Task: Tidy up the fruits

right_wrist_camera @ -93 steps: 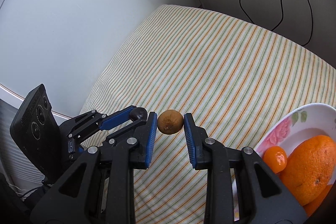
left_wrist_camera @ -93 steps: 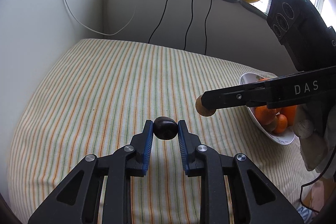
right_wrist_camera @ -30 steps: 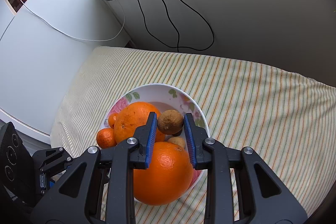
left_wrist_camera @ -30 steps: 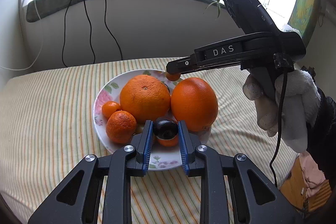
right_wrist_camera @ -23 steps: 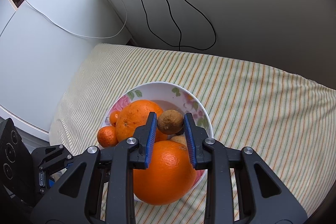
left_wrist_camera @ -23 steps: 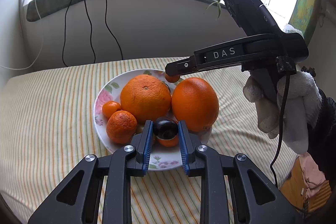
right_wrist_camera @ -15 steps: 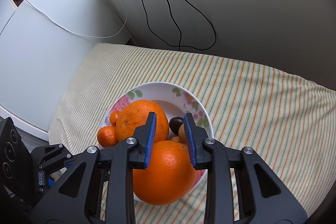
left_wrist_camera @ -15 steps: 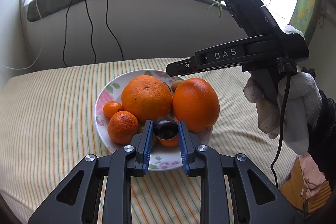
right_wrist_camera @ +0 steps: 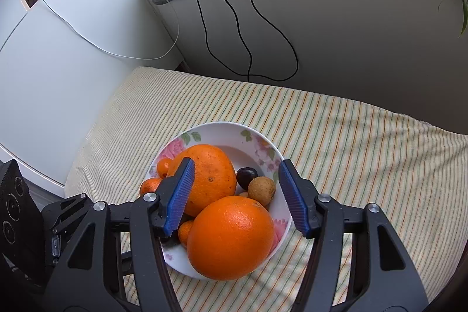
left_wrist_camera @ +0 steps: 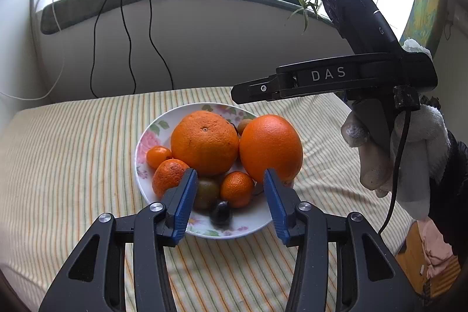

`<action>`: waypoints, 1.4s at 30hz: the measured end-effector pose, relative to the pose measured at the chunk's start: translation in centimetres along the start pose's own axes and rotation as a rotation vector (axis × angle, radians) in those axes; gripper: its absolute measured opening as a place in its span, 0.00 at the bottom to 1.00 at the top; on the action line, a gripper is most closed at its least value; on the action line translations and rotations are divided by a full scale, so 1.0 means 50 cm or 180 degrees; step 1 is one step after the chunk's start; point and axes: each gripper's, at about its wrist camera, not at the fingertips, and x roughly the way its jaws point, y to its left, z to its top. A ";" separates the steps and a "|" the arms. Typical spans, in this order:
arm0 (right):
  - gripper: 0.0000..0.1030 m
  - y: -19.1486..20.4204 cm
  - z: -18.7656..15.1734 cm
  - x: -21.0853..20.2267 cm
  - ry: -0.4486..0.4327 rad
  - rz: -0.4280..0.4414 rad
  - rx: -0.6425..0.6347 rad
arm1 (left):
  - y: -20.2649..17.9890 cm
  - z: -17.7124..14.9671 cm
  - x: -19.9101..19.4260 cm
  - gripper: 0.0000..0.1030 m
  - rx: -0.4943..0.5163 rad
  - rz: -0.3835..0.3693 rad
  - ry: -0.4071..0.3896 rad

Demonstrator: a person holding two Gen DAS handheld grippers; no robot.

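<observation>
**A:** How far along is the organizing judged to be?

**B:** Nearly finished, it would seem. All the fruit that can be seen is gathered in the floral bowl (left_wrist_camera: 152,127). No loose fruit is seen on the striped cloth (left_wrist_camera: 73,154) around the bowl, though parts of the cloth are hidden behind the tools.

**A:** What is held by the left gripper (left_wrist_camera: 229,199)?

**B:** Nothing. Its jaws have just been opening, and they are spread apart with no pad pressed on anything. A small dark fruit (left_wrist_camera: 220,213) is seen between and below them, at the near rim of the bowl; it is slightly blurred, so it cannot be told whether it is at rest.

**A:** And the right gripper (right_wrist_camera: 237,196)?

**B:** Its jaws have also just been opening, and nothing is gripped. Just below it, toward the far side of the bowl, a brown fruit (right_wrist_camera: 261,186) is lying beside another dark fruit (right_wrist_camera: 246,177), both tucked against the two large oranges (right_wrist_camera: 209,179).

**A:** What else is in the bowl?

**B:** Several small mandarins (left_wrist_camera: 237,189) and a greenish-brown fruit (left_wrist_camera: 207,191) are packed near the front rim.

**A:** What is left to be done?

**B:** Probably only the withdrawal of both tools from above the bowl, unless more fruit is lying out of view.
</observation>
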 end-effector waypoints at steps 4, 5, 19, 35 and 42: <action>0.71 0.001 -0.001 -0.015 -0.0086 -0.0055 -0.0026 | 0.003 0.003 -0.004 0.55 -0.0022 0.0027 -0.0024; 0.71 0.003 -0.002 -0.020 -0.0101 -0.0076 -0.0041 | 0.005 0.003 -0.005 0.57 -0.0025 0.0035 -0.0029; 0.81 0.048 -0.041 -0.088 -0.0467 -0.0421 -0.0289 | 0.019 0.001 -0.031 0.68 -0.0085 0.0226 -0.0099; 0.95 0.078 -0.133 -0.190 -0.1061 -0.1000 -0.0273 | 0.026 -0.011 -0.057 0.68 -0.0217 0.0524 -0.0165; 0.95 0.075 -0.167 -0.200 -0.1057 -0.0994 -0.0129 | 0.026 -0.018 -0.066 0.71 -0.0230 0.0551 -0.0187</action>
